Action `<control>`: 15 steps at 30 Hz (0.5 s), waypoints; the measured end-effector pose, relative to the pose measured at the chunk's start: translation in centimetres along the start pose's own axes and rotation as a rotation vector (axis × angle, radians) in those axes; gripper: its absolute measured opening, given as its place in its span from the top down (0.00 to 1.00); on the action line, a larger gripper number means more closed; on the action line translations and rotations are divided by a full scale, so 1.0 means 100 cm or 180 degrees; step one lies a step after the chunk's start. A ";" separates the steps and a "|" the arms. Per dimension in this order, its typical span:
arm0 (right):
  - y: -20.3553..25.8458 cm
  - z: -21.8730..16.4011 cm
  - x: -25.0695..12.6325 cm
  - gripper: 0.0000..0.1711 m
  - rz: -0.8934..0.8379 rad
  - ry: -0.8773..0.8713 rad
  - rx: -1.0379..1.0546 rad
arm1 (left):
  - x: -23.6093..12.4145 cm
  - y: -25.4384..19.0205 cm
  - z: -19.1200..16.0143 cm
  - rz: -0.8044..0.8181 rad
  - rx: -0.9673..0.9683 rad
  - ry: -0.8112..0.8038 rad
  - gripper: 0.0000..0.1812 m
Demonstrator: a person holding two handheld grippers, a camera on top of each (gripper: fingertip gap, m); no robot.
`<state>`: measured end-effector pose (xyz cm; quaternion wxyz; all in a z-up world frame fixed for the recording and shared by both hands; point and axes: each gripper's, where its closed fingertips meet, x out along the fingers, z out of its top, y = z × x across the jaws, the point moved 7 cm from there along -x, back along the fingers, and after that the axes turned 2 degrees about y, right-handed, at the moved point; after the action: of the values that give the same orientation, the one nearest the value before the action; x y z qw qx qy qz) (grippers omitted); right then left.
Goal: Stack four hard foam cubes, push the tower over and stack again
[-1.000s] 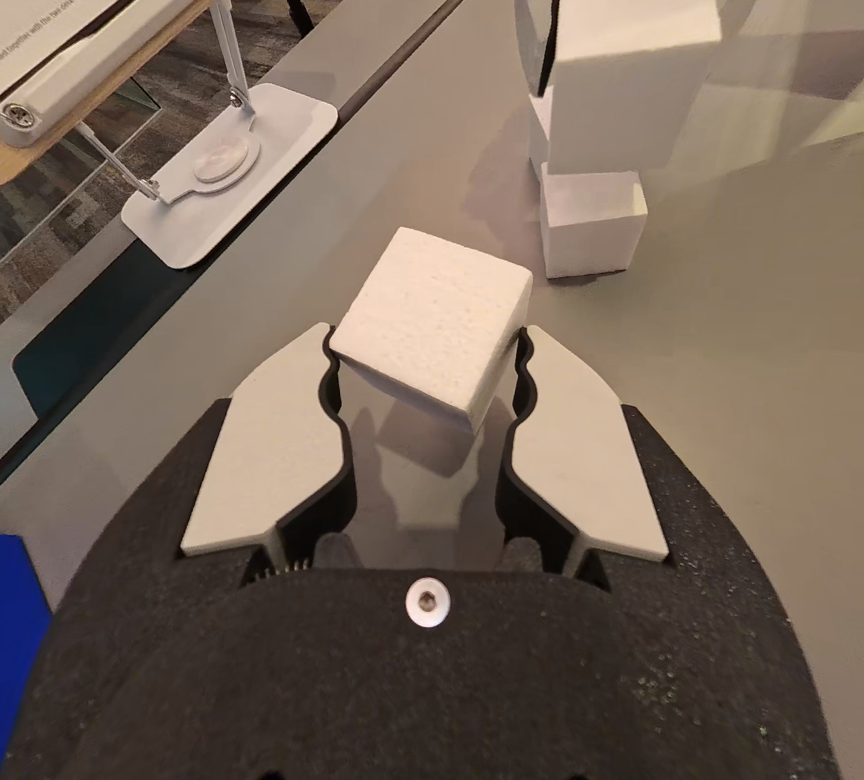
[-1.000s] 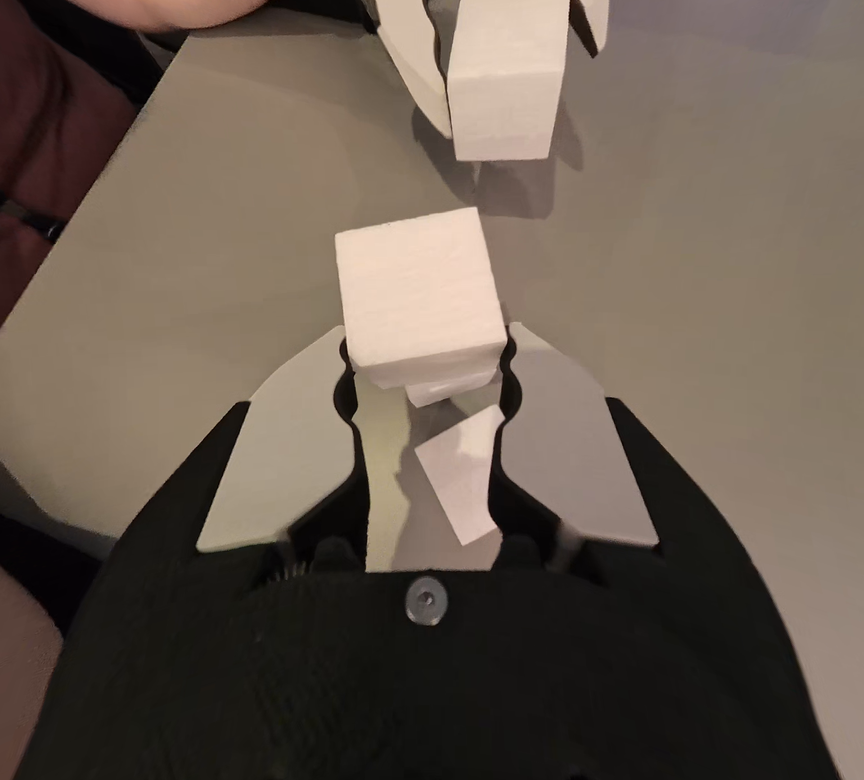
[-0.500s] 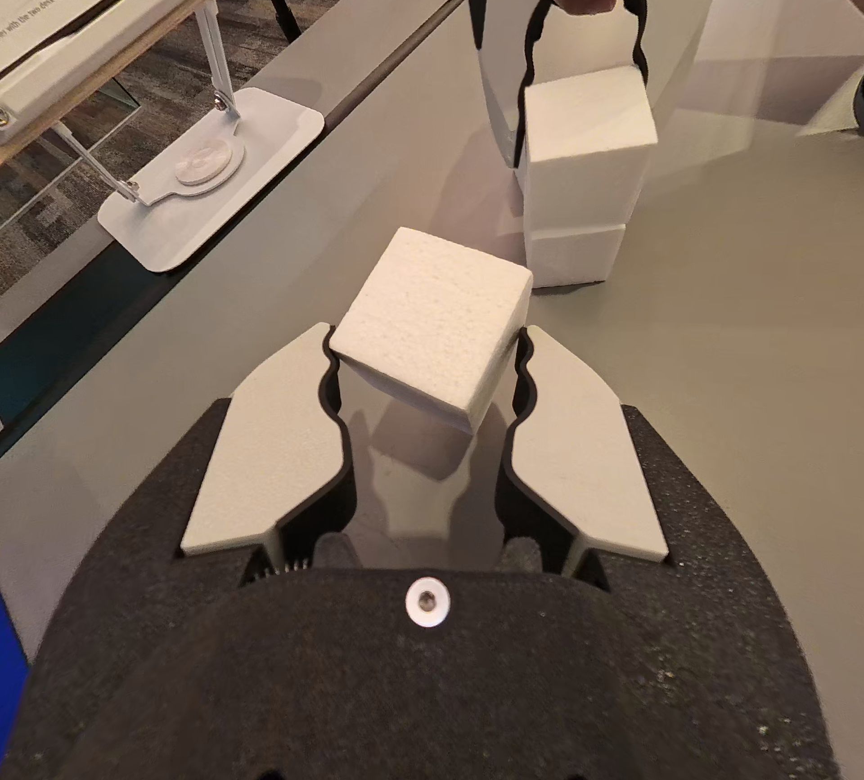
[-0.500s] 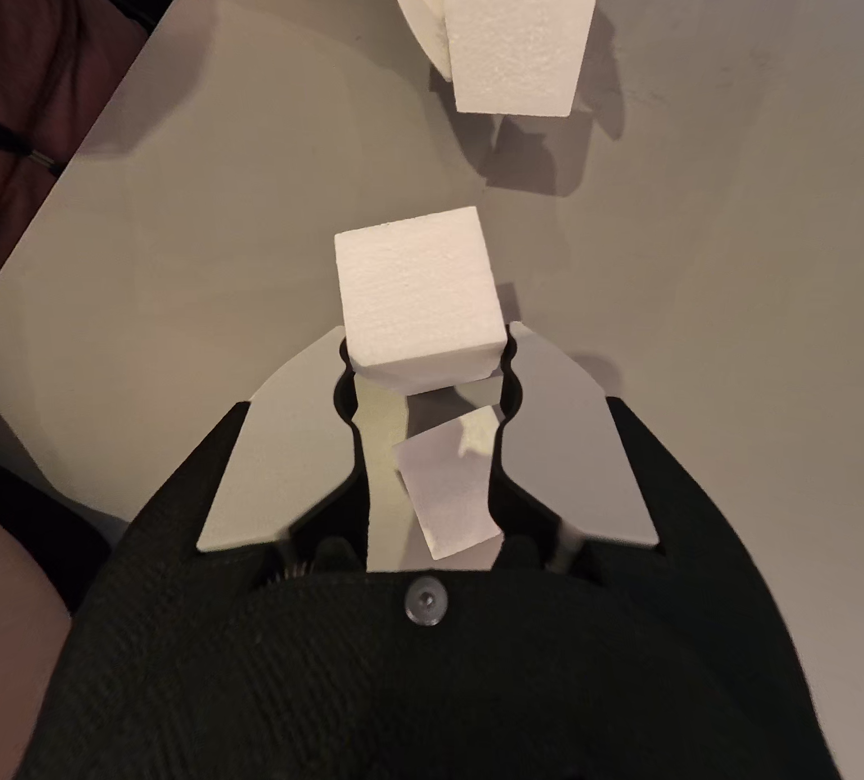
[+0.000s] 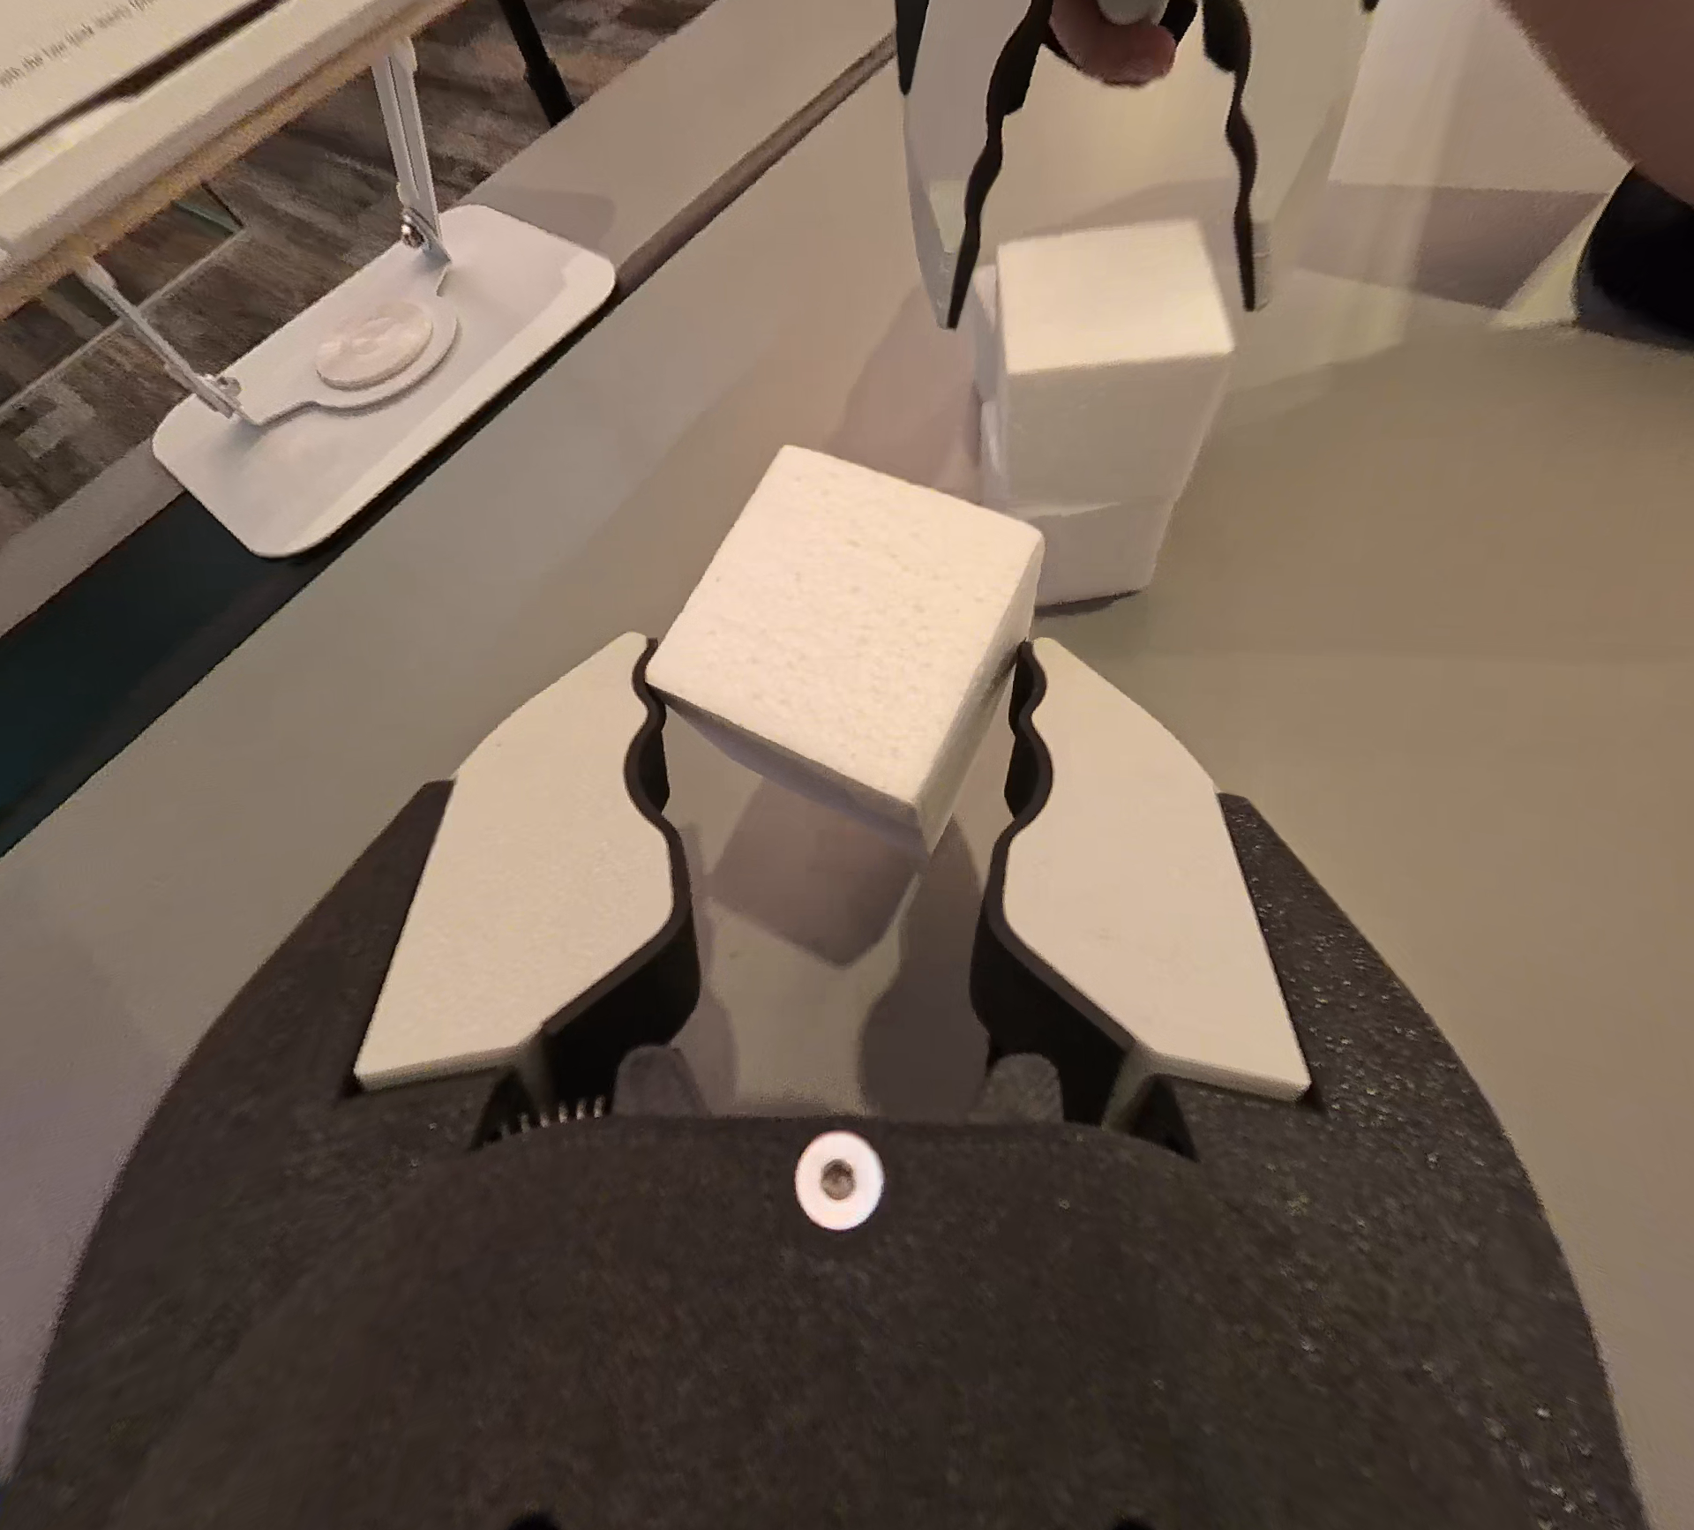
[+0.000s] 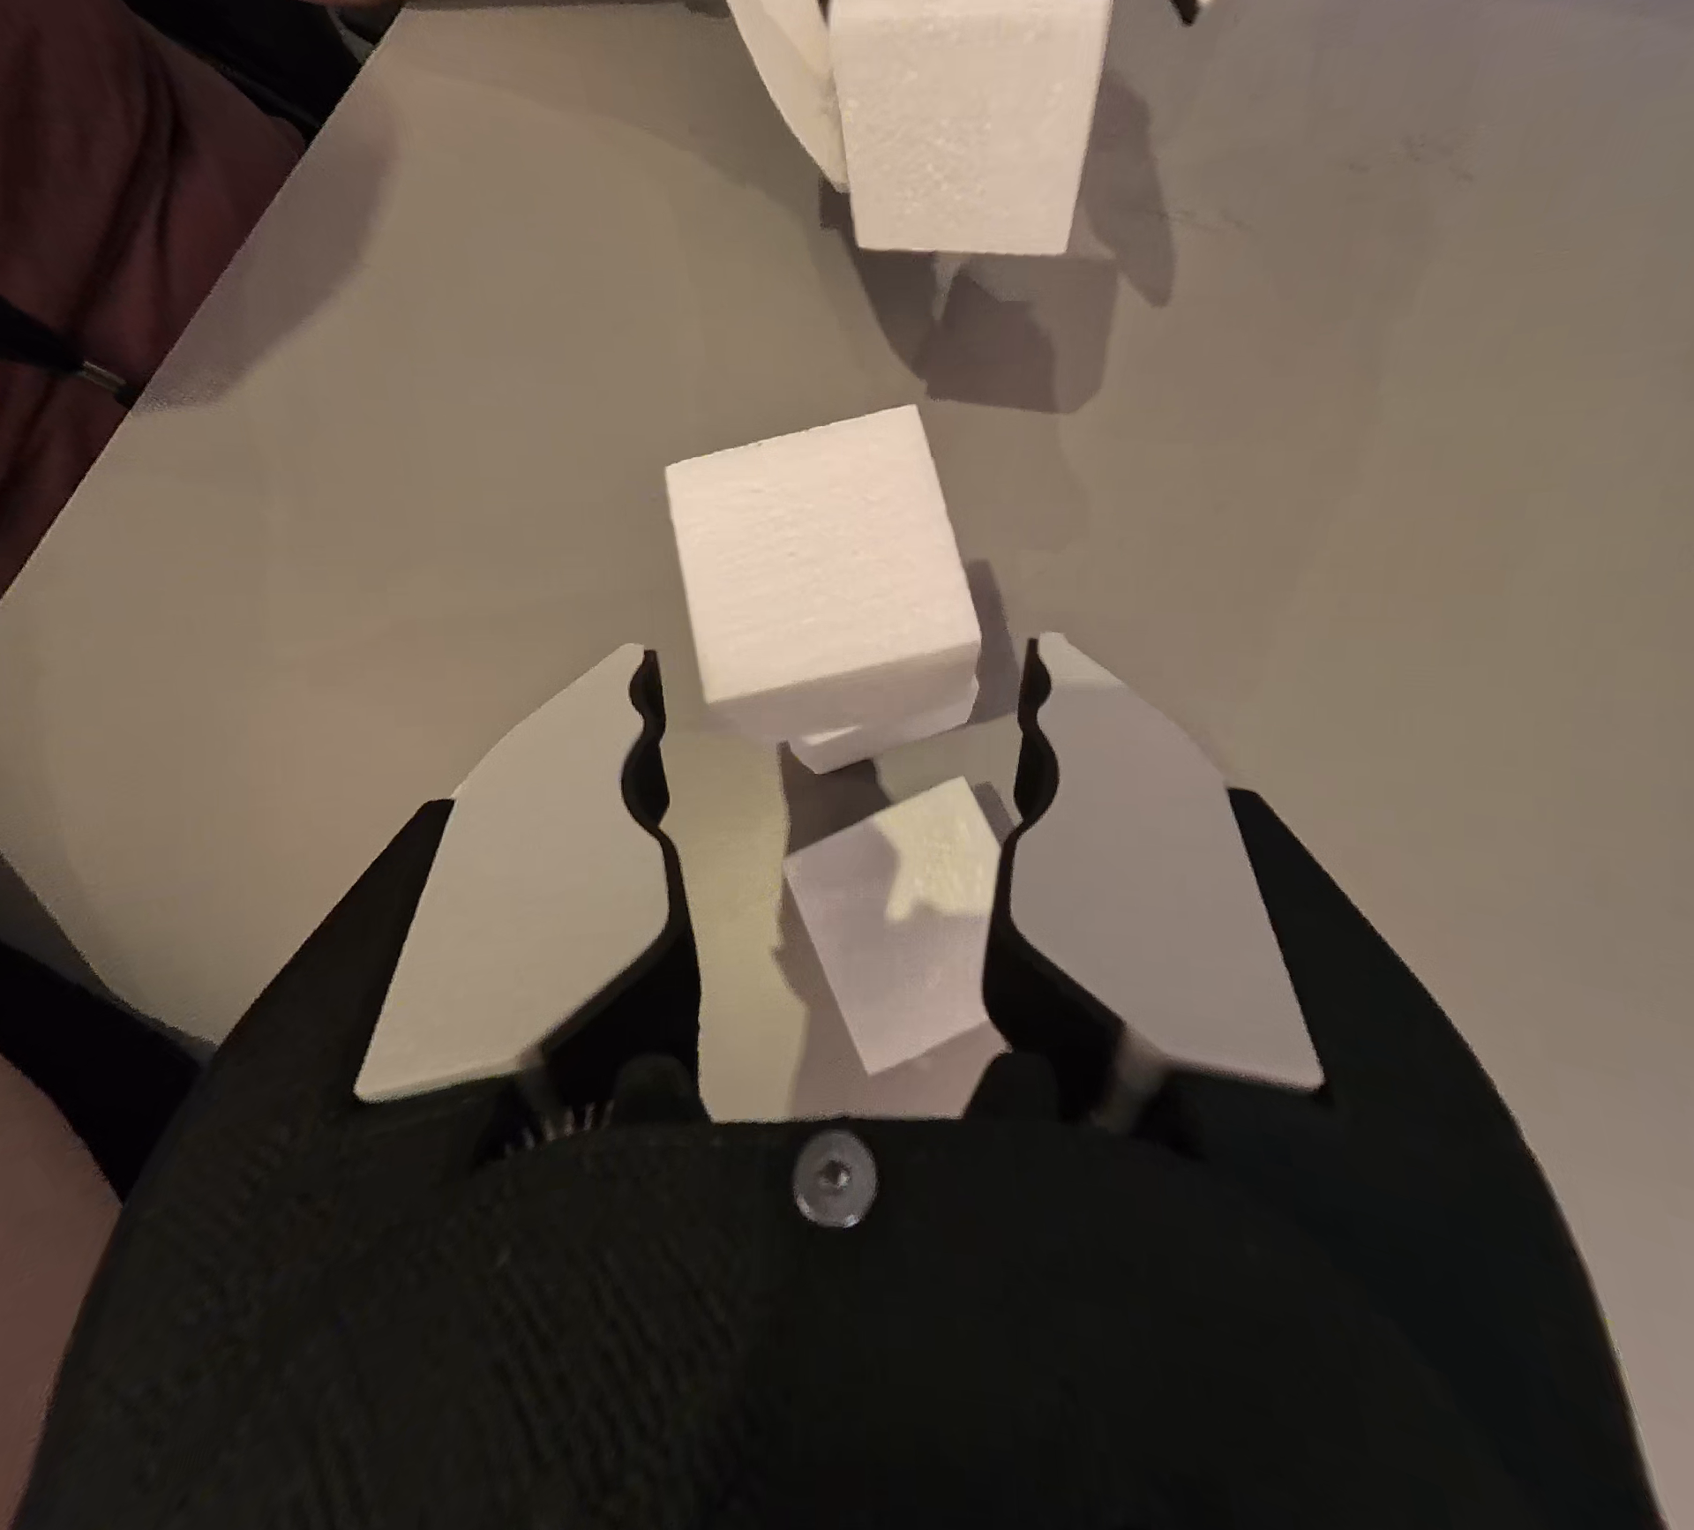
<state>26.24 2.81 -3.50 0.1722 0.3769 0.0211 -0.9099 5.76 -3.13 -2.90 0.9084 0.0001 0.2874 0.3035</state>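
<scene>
Since half a second ago, the right gripper (image 6: 834, 652) has let go of its cube: its fingers, which pinched the block then, now stand apart with a gap on each side of it. That top cube (image 6: 816, 569) sits slightly askew on the cube below (image 6: 848, 743), of which only a sliver shows in the right wrist view. From the left wrist view the same pair reads as a short stack, the top cube (image 5: 1109, 331) resting on the bottom cube (image 5: 1091, 542), with the right gripper (image 5: 1100, 294) hanging above, its finger tips either side of the top block and not pressing on it.

Between the right gripper's fingers, nearer its body, a 3rd cube (image 6: 894, 918) lies on the grey table (image 6: 367, 478), turned at an angle to the stack; whether it touches the stack cannot be told.

The left gripper (image 5: 834, 661) is clamped on a 4th cube (image 5: 843, 661), holding it tilted and clear of the table, just short of the stack. The right wrist view shows this held cube (image 6: 972, 56) and the left gripper (image 6: 972, 1) beyond the stack, with the cube's shadow on the table under it.

Off to the left, a white stand (image 5: 385, 395) with a flat base carries a sheet holder (image 5: 183, 1) past the table edge.
</scene>
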 end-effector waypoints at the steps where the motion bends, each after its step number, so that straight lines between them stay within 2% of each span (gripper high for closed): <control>1: 0.003 0.000 -0.007 0.54 -0.0063 -0.0034 0.0006 | -0.002 -0.002 0.005 -0.0043 -0.0058 -0.0070 0.60; 7: 0.025 0.001 -0.069 0.53 -0.0586 -0.0571 0.0000 | -0.008 -0.023 0.060 -0.0072 -0.0691 -0.0501 0.60; 11: 0.034 -0.009 -0.100 0.56 -0.0995 -0.0634 0.0040 | 0.016 -0.037 0.088 -0.0007 -0.1067 -0.0225 0.60; 15: 0.046 -0.013 -0.118 0.56 -0.1169 -0.0669 0.0043 | 0.041 -0.051 0.093 0.0051 -0.1158 0.0175 0.60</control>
<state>36.41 2.20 4.15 0.0022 0.2709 0.0653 -0.9604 16.10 -3.39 1.86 0.8828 -0.1701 0.2525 0.3576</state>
